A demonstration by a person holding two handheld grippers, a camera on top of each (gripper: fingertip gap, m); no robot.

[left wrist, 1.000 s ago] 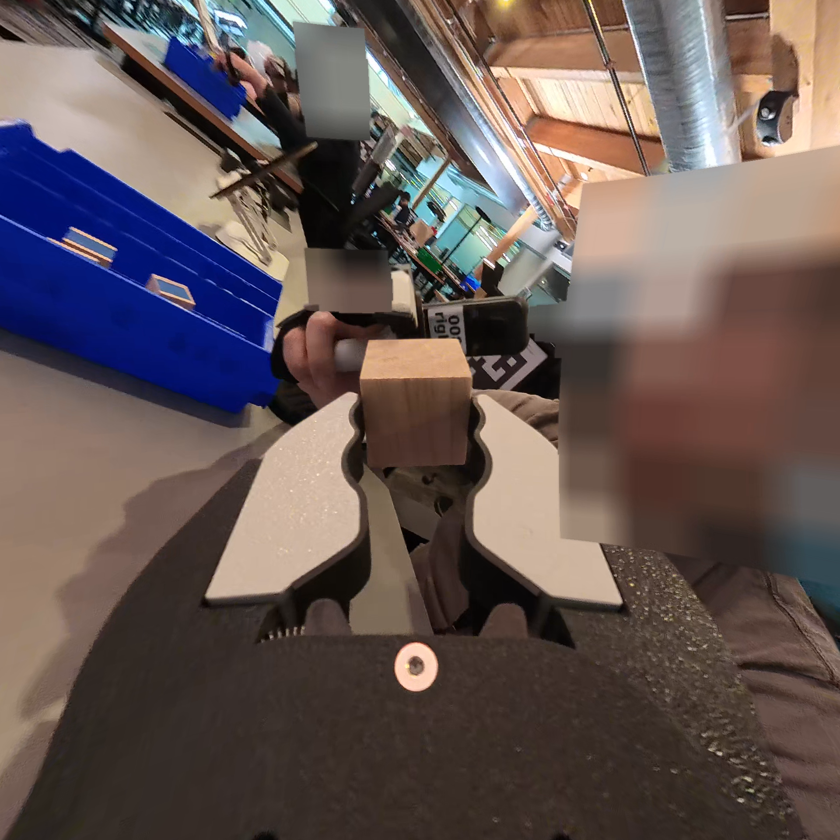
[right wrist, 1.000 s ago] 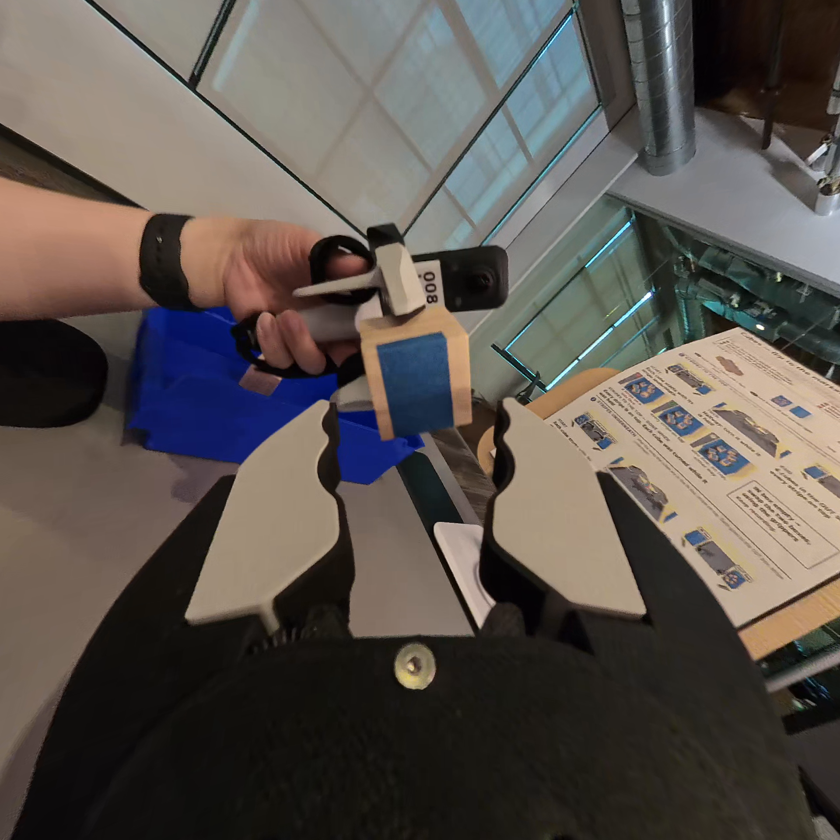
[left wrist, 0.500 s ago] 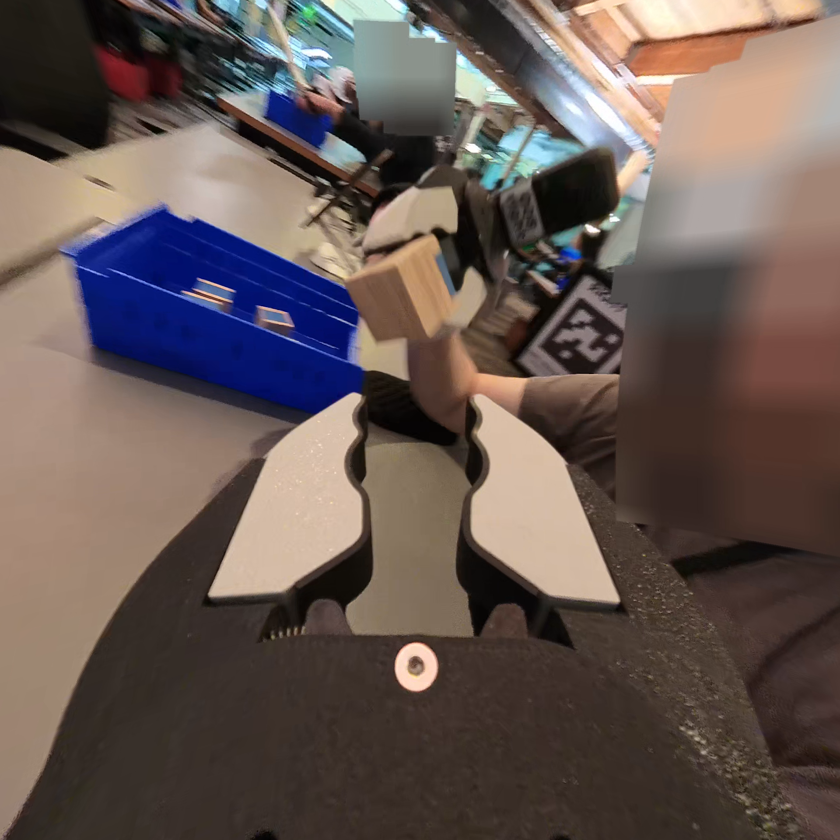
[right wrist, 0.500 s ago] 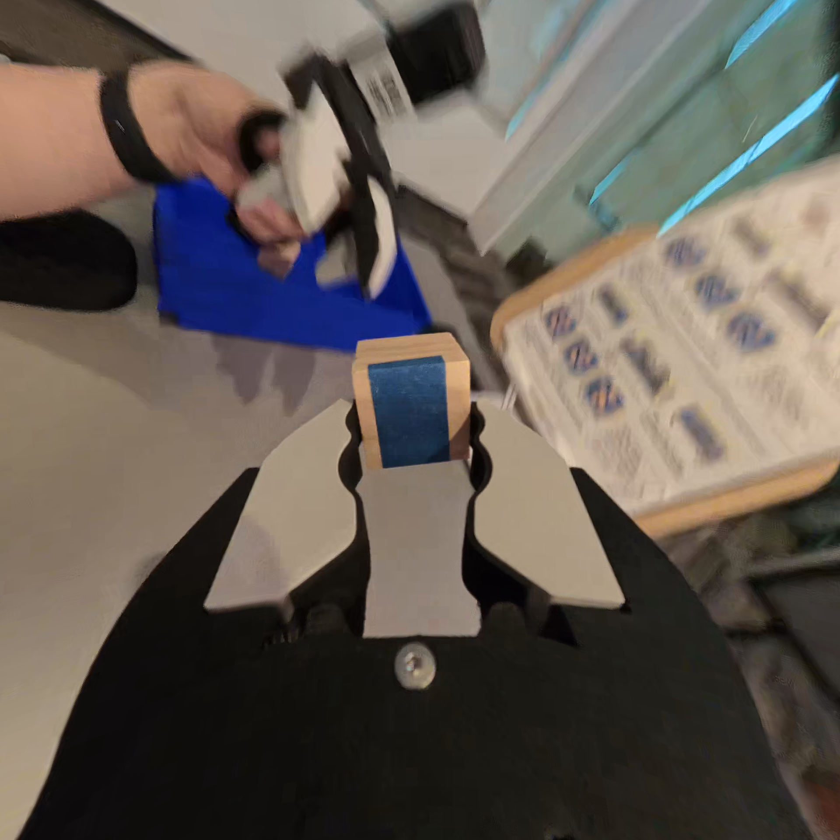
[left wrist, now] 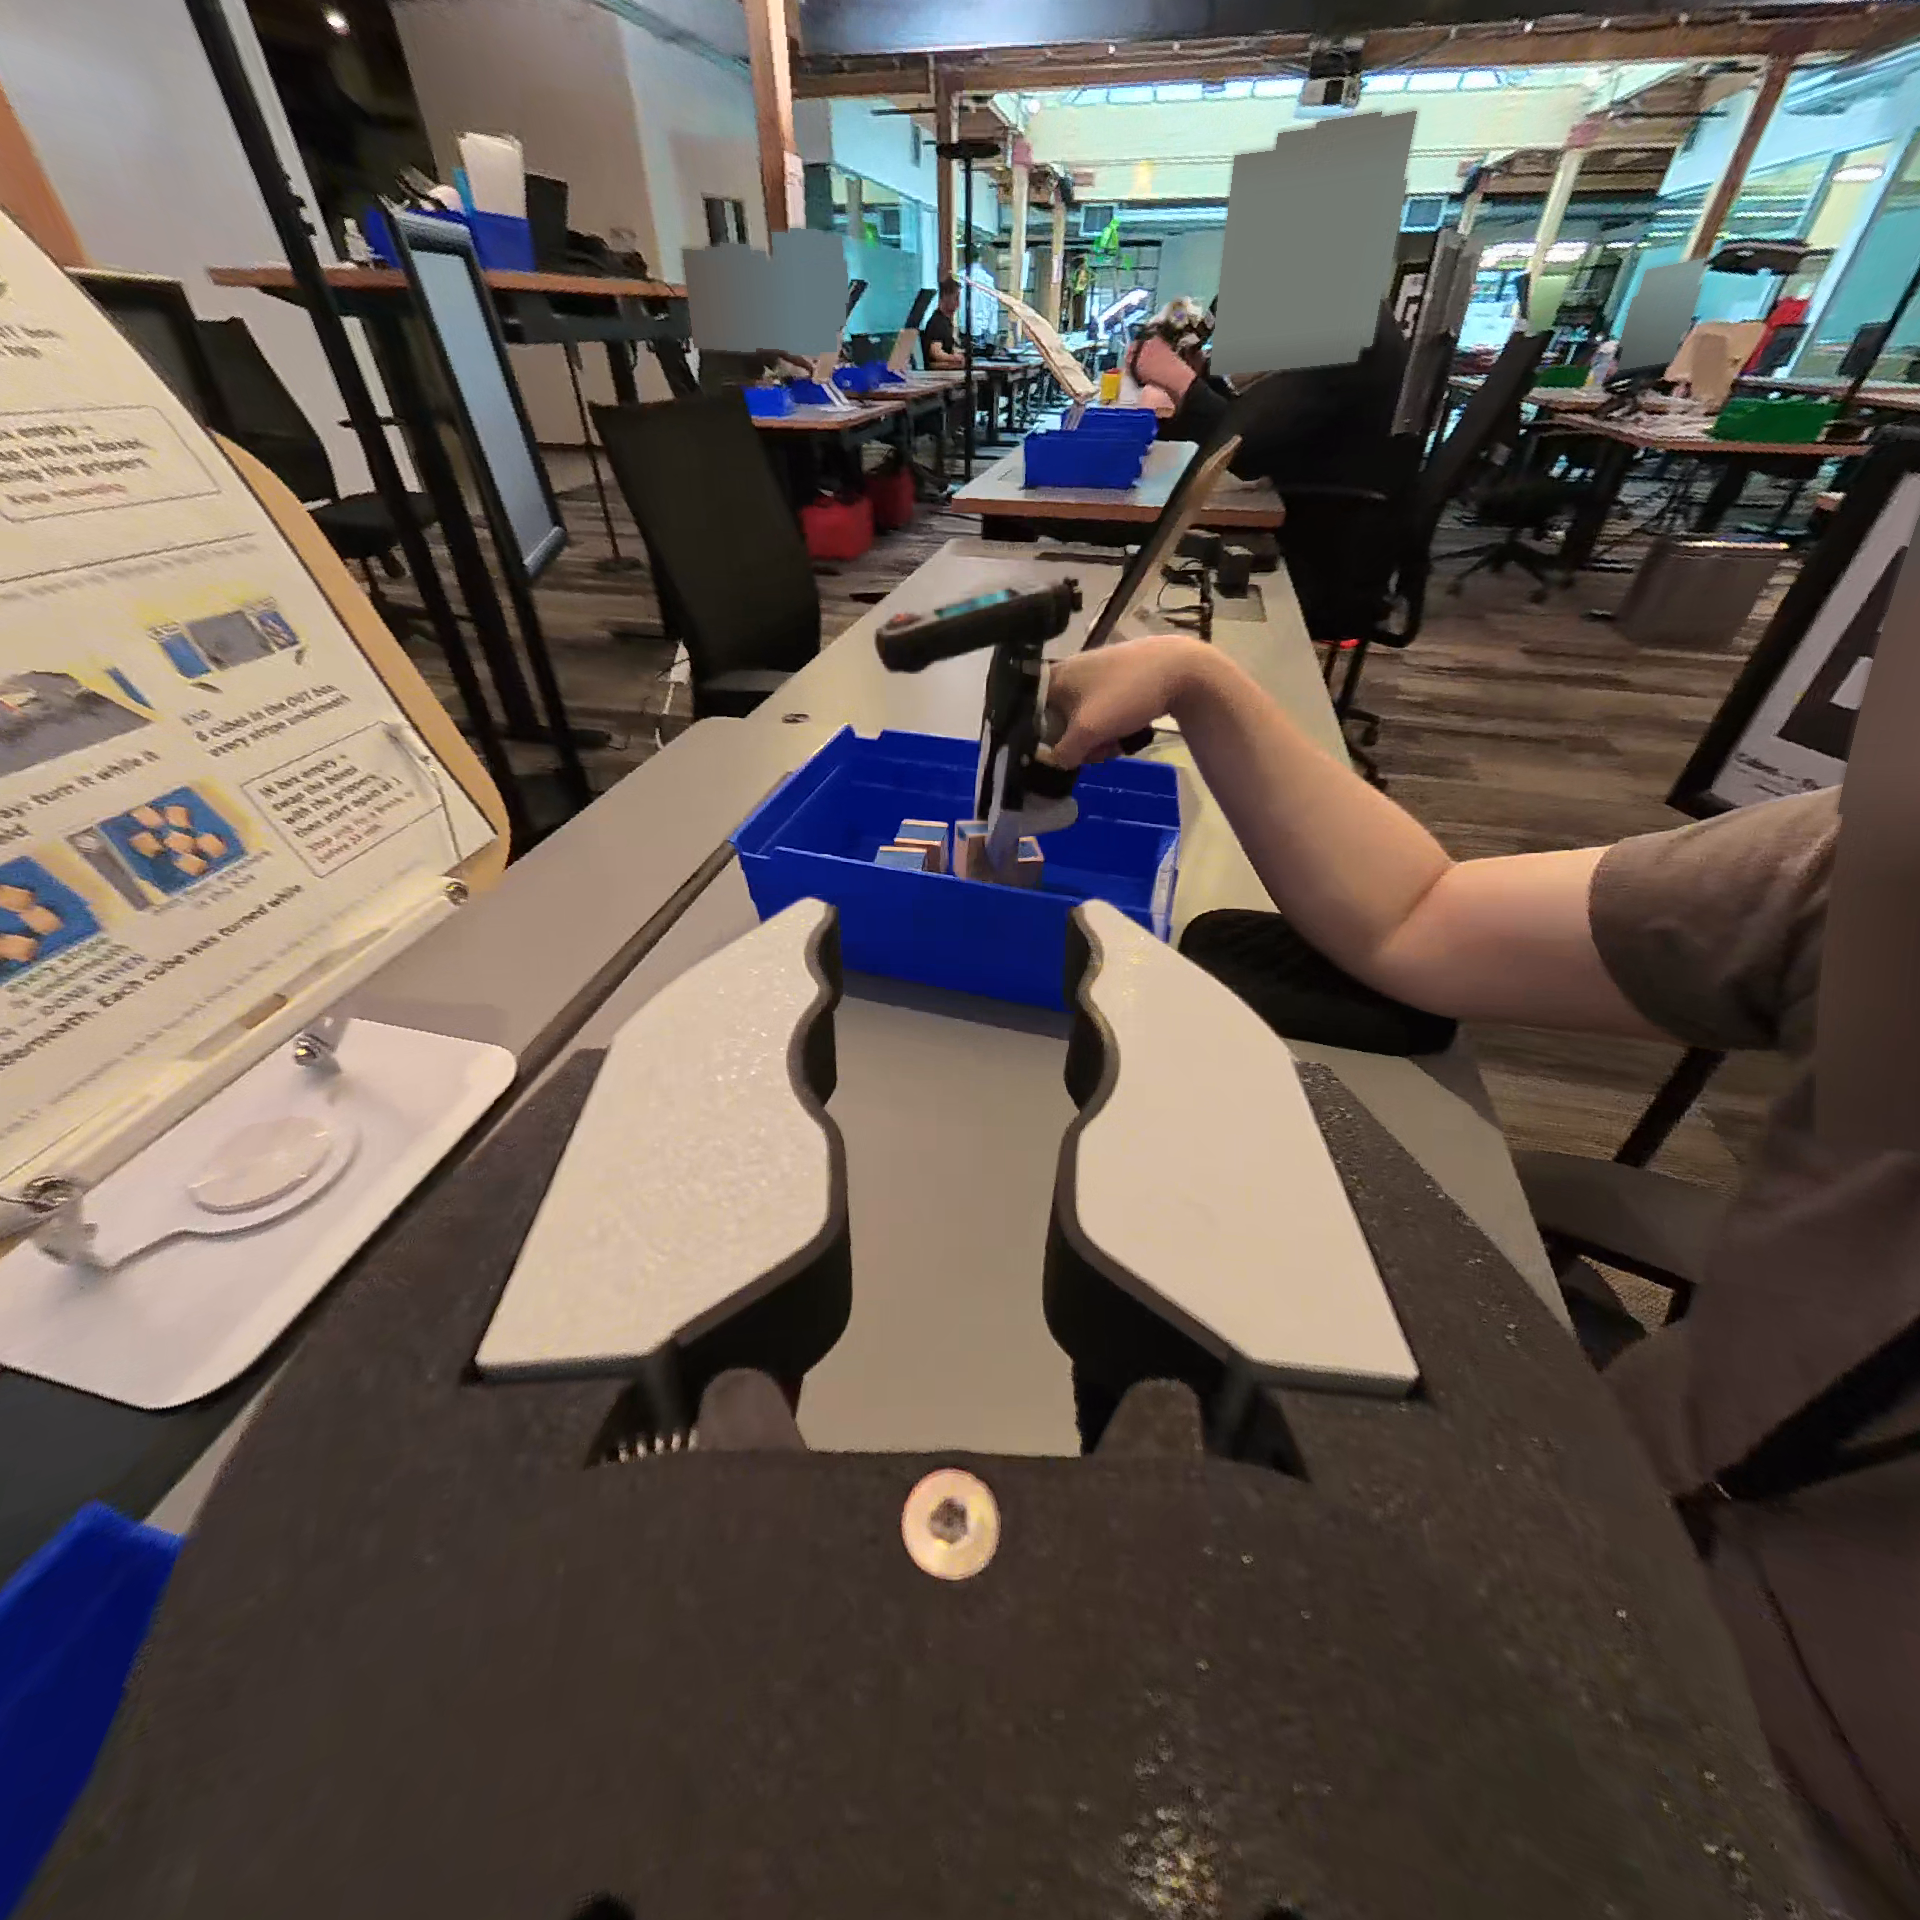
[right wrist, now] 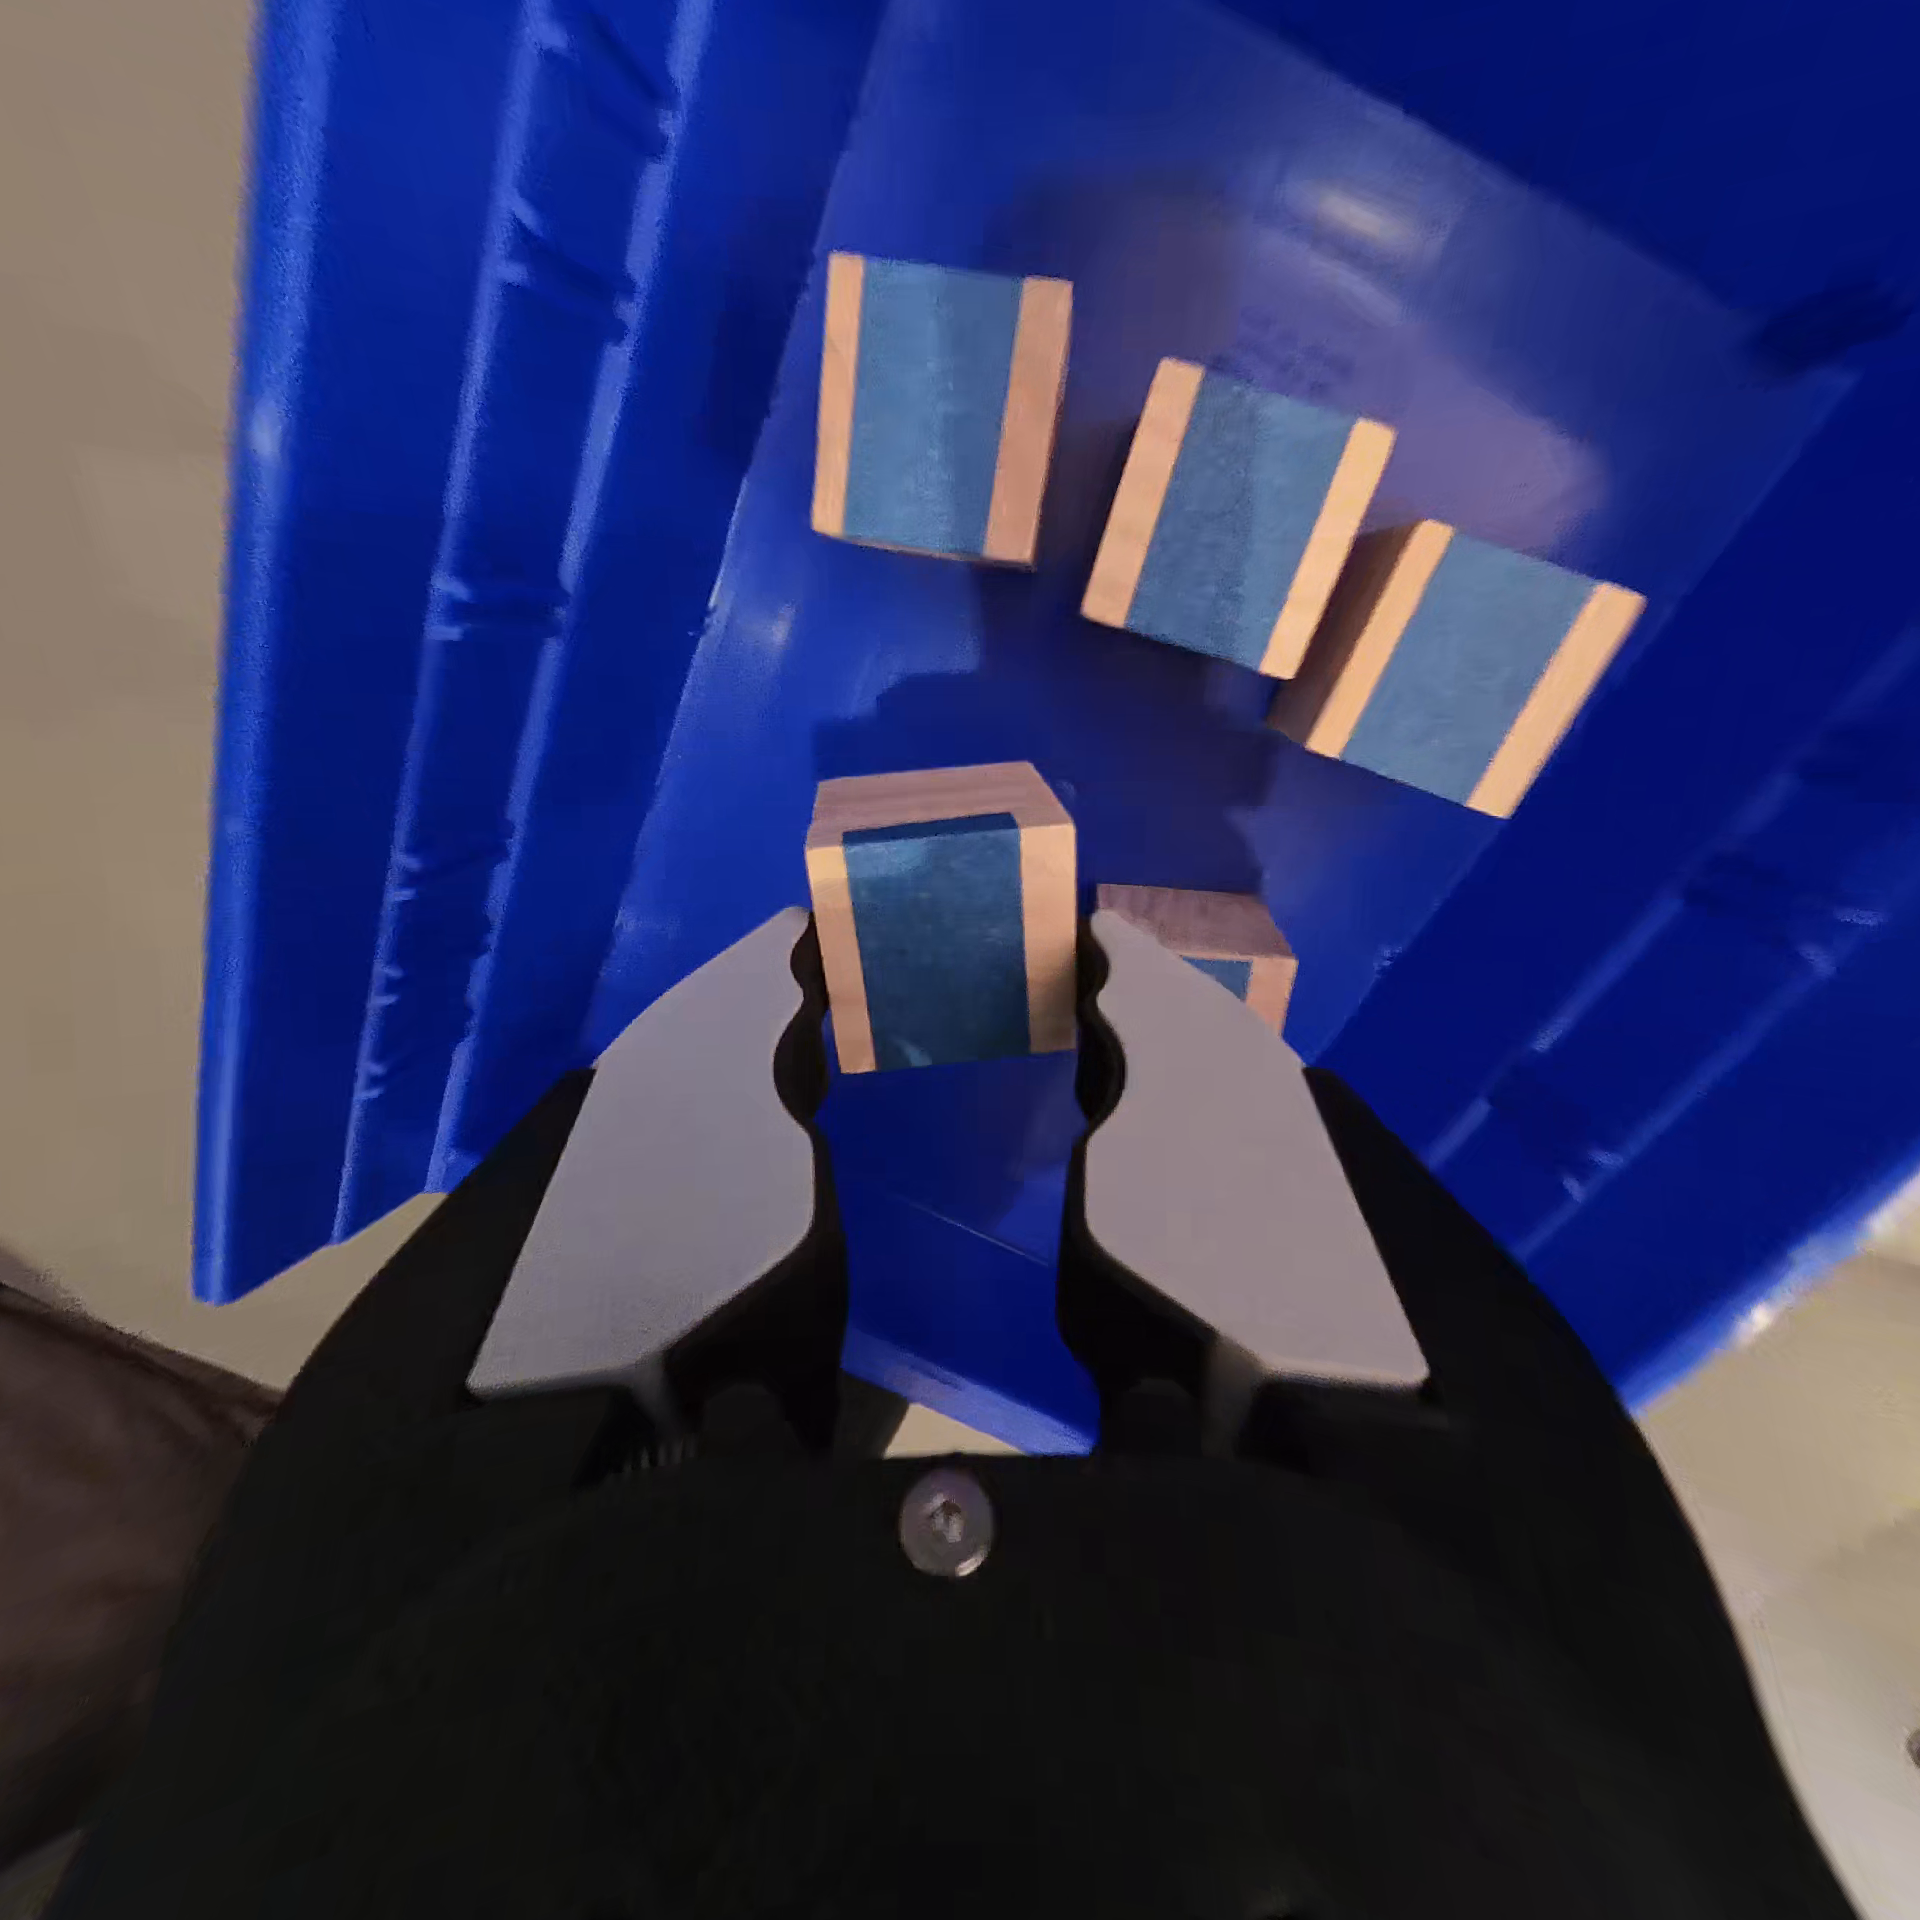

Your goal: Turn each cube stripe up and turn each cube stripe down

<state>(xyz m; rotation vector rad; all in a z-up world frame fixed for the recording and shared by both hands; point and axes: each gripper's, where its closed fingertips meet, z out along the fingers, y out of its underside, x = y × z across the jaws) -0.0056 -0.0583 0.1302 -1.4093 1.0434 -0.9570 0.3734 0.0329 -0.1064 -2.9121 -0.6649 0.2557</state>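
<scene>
The wooden cube [right wrist: 940,940] has been passed across from the left gripper [left wrist: 951,997], now spread and empty, and is clamped stripe-up by the right gripper [right wrist: 945,971] down inside the blue bin [right wrist: 520,623], beside three striped cubes [right wrist: 1236,520]; release is judged next.

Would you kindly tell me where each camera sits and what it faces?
Left wrist view: on the open left gripper, level over the grey table toward the blue plastic bin; the person's forearm shows.
Right wrist view: on the right gripper, looking down into the bin at the striped wooden cube it grips.
Both show that bin.
</scene>
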